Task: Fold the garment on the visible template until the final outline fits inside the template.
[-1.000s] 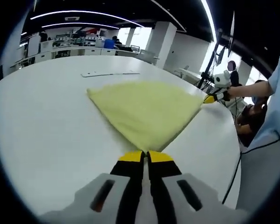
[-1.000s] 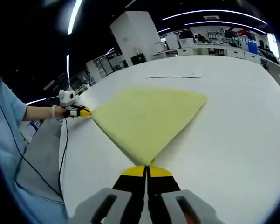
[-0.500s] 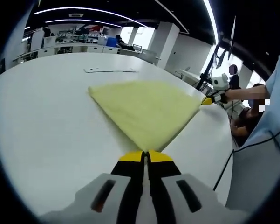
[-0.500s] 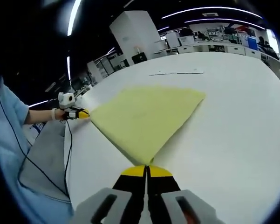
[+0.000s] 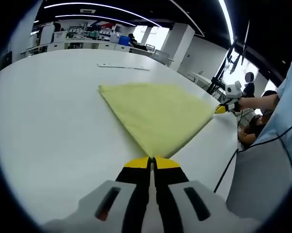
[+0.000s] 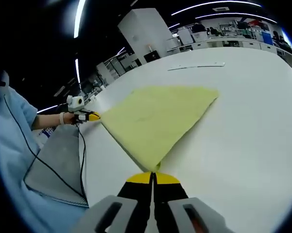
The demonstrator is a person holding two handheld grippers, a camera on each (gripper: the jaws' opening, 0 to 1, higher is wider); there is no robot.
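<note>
Left gripper (image 5: 153, 162): pinching one near corner of cloth (image 5: 158, 114).
Right gripper (image 6: 153, 177): pinching other near corner.
Cloth: stretched flat, reaching away from both.

Long ceiling light strips (image 5: 87, 7) arc overhead in a dim hall, lighting the white table (image 5: 48, 121) evenly with little shadow. Daylight blows out windows (image 5: 238, 73) beyond and right of the left gripper (image 5: 152, 162). Fisheye distortion bends the table's edges; far background is soft.
</note>
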